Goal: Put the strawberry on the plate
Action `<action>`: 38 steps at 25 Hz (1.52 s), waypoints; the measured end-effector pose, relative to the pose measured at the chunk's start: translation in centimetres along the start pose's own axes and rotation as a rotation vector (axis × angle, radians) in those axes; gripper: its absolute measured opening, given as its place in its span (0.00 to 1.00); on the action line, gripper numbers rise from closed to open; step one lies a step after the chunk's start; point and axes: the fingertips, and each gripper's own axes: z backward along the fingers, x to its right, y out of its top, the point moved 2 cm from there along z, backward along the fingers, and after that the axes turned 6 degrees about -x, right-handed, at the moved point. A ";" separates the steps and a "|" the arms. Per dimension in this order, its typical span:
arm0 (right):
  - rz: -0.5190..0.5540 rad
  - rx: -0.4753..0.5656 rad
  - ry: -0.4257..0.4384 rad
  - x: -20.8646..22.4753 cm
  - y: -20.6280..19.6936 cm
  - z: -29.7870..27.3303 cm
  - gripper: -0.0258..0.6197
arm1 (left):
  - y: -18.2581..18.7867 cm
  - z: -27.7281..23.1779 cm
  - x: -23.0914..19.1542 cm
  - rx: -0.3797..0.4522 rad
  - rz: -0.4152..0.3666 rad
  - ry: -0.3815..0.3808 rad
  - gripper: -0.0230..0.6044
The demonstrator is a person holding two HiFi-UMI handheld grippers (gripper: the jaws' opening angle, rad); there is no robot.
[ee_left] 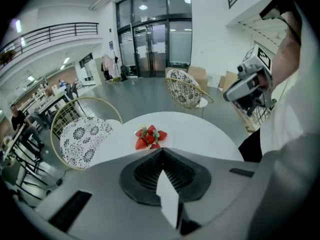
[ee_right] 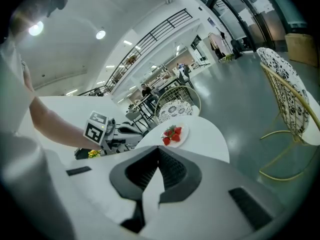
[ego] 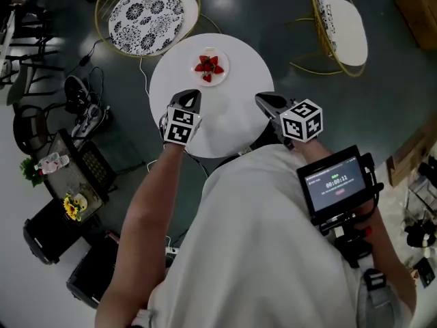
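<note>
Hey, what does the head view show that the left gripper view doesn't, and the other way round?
Only the head view: a small lit screen at lower right and yellow flowers at lower left. Only the left gripper view: tall glass doors and a balcony railing. Both: the round white table, the strawberries on their plate, the patterned chair, the right gripper, and the left gripper, jaws together on nothing.

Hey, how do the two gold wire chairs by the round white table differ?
The left gold wire chair stands close beside the round white table; the right gold wire chair stands farther off. In the head view the left chair shows mostly patterned cushion, the right chair mostly plain white seat. Both have gold frames.
</note>
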 end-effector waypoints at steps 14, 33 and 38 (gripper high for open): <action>0.104 0.038 0.009 -4.9 1.4 0.1 0.05 | -1.9 7.8 2.8 0.191 0.165 0.020 0.05; 0.222 0.089 0.087 -10.0 2.2 0.9 0.05 | -5.2 14.1 5.9 0.379 0.366 0.075 0.05; 0.243 0.106 0.080 -13.8 0.3 3.2 0.05 | -6.7 17.6 8.7 0.425 0.391 0.057 0.05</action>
